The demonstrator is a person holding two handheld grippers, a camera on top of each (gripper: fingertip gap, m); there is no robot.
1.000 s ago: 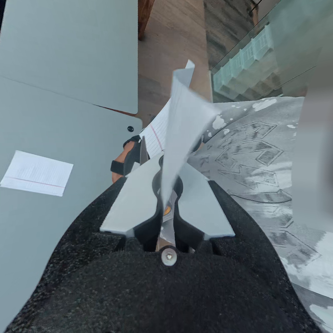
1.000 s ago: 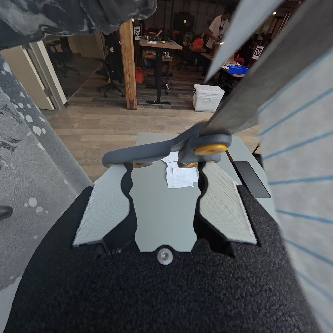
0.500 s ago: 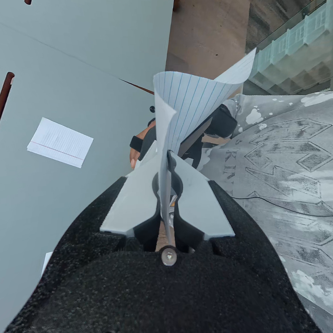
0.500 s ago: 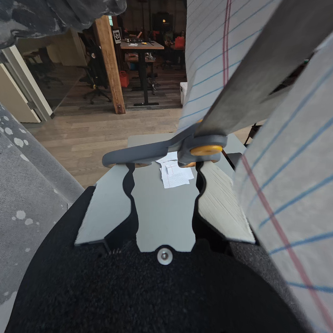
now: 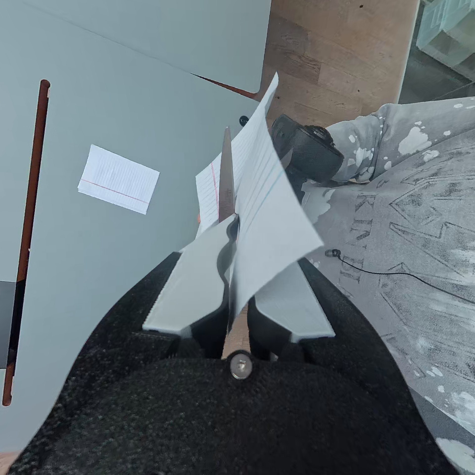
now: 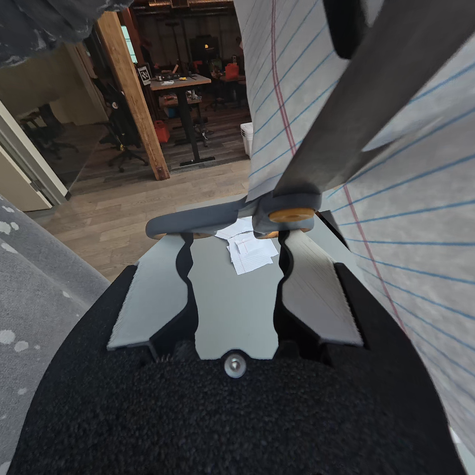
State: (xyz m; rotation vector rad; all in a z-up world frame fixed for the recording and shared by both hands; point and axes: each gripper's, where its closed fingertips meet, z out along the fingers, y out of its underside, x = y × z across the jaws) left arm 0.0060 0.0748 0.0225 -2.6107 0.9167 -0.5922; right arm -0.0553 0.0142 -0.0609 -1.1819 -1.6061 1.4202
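Note:
My left gripper [image 5: 235, 221] is shut on a sheet of white lined paper [image 5: 267, 231] and holds it up above the grey table [image 5: 90, 270]. My right gripper [image 6: 235, 235] is shut on grey scissors with an orange pivot [image 6: 291, 214], gripping them by the handles. The blades reach up and to the right across the held sheet [image 6: 411, 244], with paper on both sides of them. In the left wrist view a scissor blade [image 5: 226, 174] stands edge-on against the sheet, and the right gripper's black body [image 5: 308, 151] is just behind it.
A small stack of lined paper pieces [image 5: 118, 178] lies on the table; it also shows in the right wrist view [image 6: 250, 254]. A person's grey patterned shirt [image 5: 398, 231] is close on the right. Wood floor, a wooden post [image 6: 133, 97] and desks lie beyond.
The sheet has swung in between the scissor blades, and the blades have closed on it. My right fingers have drawn slightly closer together. The left gripper has turned with the paper.

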